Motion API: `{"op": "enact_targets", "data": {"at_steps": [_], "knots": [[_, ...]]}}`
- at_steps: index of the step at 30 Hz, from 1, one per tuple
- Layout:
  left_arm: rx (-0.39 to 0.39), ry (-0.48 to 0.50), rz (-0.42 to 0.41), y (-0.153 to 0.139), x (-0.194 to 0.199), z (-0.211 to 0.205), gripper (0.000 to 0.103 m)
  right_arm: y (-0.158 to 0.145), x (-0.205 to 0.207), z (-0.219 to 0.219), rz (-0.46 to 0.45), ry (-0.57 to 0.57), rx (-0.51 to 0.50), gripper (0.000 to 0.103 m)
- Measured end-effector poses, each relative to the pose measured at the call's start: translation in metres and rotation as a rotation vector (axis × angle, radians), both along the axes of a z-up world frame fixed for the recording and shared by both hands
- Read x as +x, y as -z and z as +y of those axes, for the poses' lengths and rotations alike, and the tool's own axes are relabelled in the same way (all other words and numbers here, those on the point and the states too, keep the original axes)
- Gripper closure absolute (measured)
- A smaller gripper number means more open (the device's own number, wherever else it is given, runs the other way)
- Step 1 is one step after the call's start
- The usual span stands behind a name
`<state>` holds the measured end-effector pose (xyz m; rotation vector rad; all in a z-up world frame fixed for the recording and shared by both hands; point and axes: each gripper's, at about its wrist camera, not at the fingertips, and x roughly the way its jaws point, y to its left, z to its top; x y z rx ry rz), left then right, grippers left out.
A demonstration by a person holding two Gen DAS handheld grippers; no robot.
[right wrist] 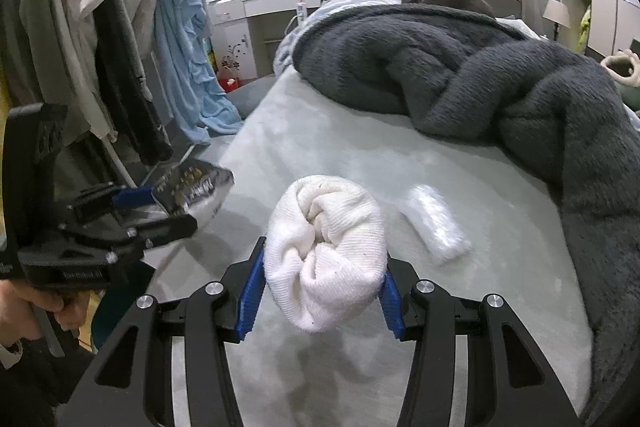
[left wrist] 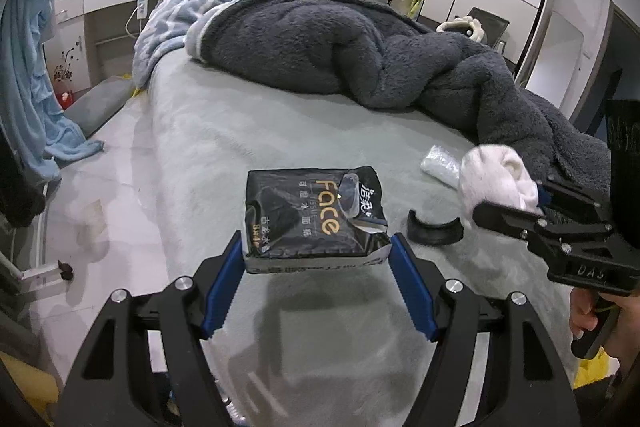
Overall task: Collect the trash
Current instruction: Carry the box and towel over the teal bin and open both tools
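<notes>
While the left hand-held gripper (left wrist: 316, 263) clamps a black tissue pack (left wrist: 314, 217) between its blue pads above the bed (left wrist: 248, 131), the right hand-held gripper (right wrist: 322, 291) is clamped on a balled white cloth (right wrist: 326, 247). Just beyond on the bed lie a clear plastic wrapper (right wrist: 434, 223) and a black curved piece (left wrist: 434, 231), near the dark grey blanket (left wrist: 360, 51).

A: What covers the bed (left wrist: 280, 131)?
B: A pale grey sheet, with a dark fleece blanket (left wrist: 360, 51) heaped across its far half.
A: Anything loose on it?
B: A clear plastic wrapper (right wrist: 436, 223) and a black curved piece (left wrist: 434, 229), apart.
</notes>
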<state>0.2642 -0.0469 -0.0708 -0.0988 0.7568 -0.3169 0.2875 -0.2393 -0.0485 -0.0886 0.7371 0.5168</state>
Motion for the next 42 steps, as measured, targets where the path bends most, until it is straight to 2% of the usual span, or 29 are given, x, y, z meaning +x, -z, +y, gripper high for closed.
{"op": "enact_targets", "data": {"at_steps": [7,14,22,35,42], "knots": [[0.01,-0.002,0.044,0.006,-0.009,0.016,0.029,-0.006,0.003,0.035,0.001,-0.042,0.004,0.052],[0.053,0.003,0.093,0.018,-0.021,0.034,0.029,-0.012,0.004,0.075,0.01,-0.091,0.02,0.052],[0.098,-0.01,0.14,0.028,-0.037,0.069,0.029,-0.006,0.001,0.122,0.035,-0.165,0.007,0.052],[0.095,-0.058,0.331,0.067,-0.06,0.14,0.029,0.011,-0.022,0.209,0.106,-0.306,-0.05,0.052],[0.111,-0.087,0.445,0.097,-0.073,0.174,0.029,0.035,-0.029,0.243,0.179,-0.364,-0.084,0.052]]}}
